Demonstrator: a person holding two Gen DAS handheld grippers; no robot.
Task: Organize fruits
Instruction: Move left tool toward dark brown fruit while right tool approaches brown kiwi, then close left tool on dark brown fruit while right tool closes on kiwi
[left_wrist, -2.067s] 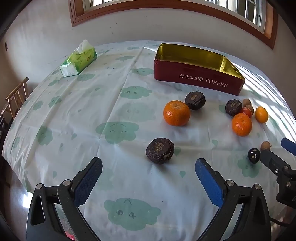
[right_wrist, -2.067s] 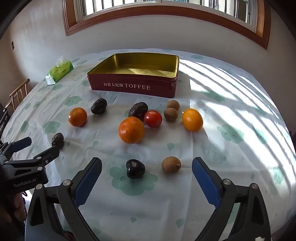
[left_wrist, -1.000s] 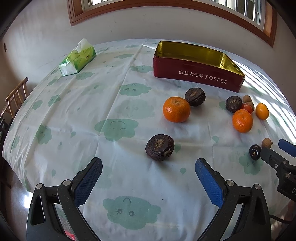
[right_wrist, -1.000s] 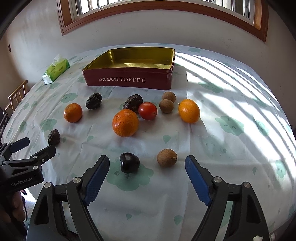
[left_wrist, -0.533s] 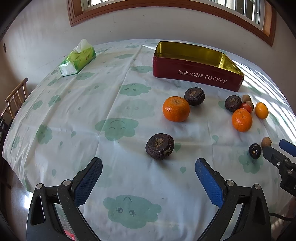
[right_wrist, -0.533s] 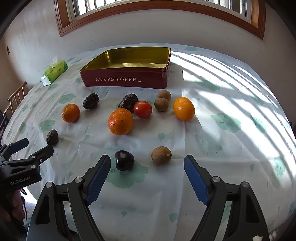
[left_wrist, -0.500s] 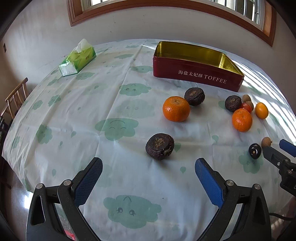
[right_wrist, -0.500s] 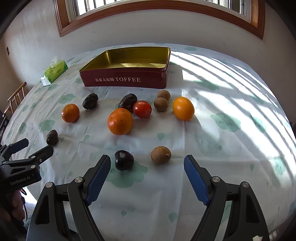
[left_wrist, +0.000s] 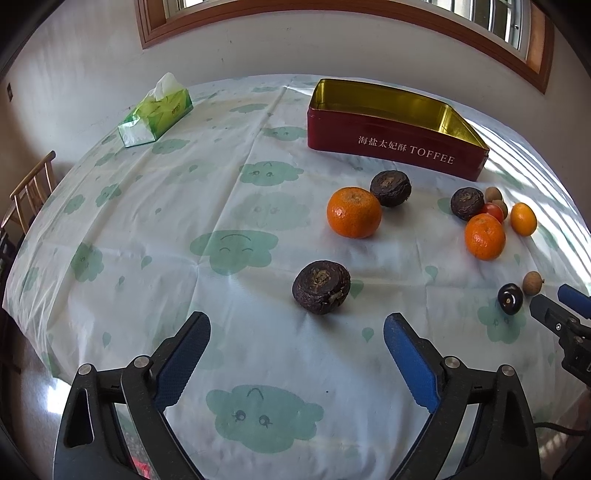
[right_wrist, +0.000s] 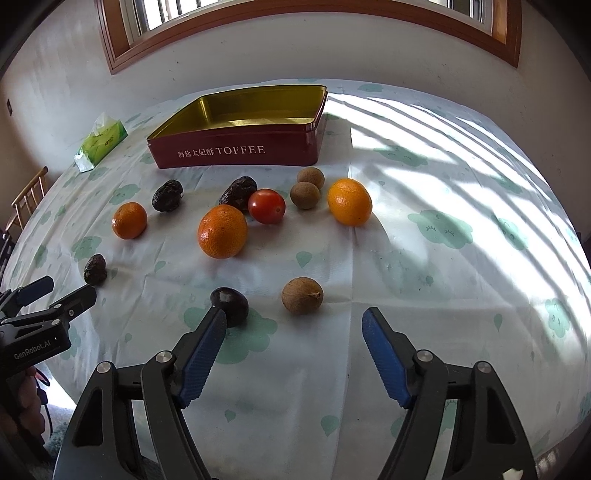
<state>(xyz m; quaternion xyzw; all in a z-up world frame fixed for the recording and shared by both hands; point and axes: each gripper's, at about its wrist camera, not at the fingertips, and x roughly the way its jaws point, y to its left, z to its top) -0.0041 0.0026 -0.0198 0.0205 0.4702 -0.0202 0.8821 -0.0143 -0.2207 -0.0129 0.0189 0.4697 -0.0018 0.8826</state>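
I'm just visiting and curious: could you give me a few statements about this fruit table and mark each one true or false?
1. The toffee tin has fruit in it. False: its gold inside is bare.
2. Both claws are open and hold nothing. True: left claw, right claw.
3. The red tomato sits beside the largest orange. True.
4. The tissue pack lies inside the tin. False: it lies on the tablecloth, well apart from the tin.
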